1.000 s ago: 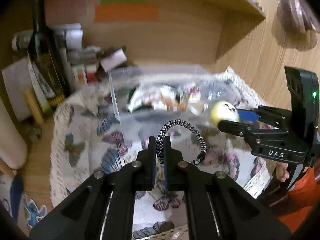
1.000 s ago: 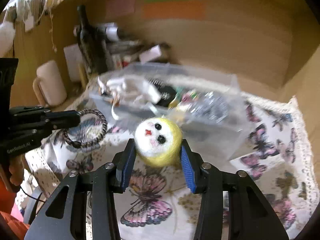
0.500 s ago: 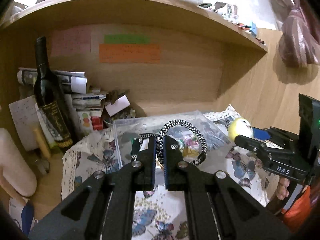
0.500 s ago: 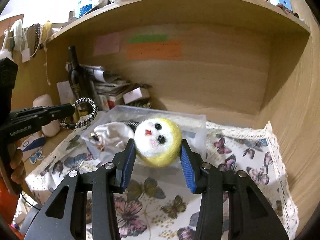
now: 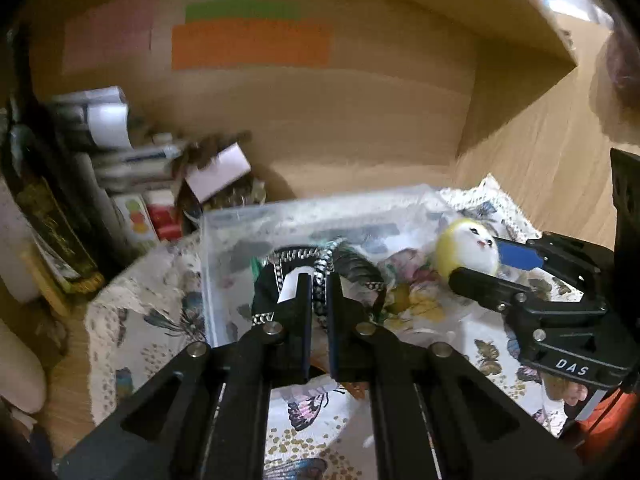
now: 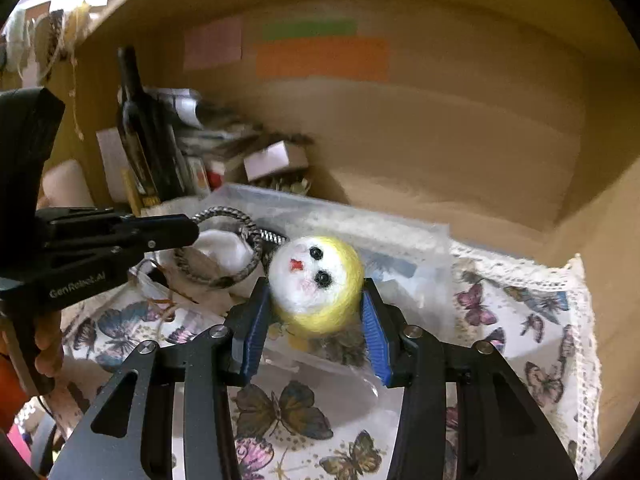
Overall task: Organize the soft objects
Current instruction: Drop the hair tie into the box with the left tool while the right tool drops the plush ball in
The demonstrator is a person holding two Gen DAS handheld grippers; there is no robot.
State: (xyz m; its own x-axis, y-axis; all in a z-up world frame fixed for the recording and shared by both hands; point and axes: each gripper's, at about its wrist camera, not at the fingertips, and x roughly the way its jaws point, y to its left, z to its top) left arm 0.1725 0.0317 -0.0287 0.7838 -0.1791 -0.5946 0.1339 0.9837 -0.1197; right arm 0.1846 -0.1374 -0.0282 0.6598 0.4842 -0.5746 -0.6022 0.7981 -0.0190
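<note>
My left tool (image 5: 319, 296): clamped on braided cord loop (image 6: 224, 248), loop upright. My right tool (image 6: 314, 312): clamped on yellow felt ball (image 6: 316, 284), face toward camera, above clear box (image 5: 240, 220).

clear bin (image 5: 224, 236) open above, bottle (image 6: 138, 128) and clutter crowding left

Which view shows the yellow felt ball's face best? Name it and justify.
The right wrist view: the yellow felt ball sits centred between the right gripper fingers, both eyes and red mouth facing the camera. The left wrist view shows it small, off to the side, partly hidden by a finger.
</note>
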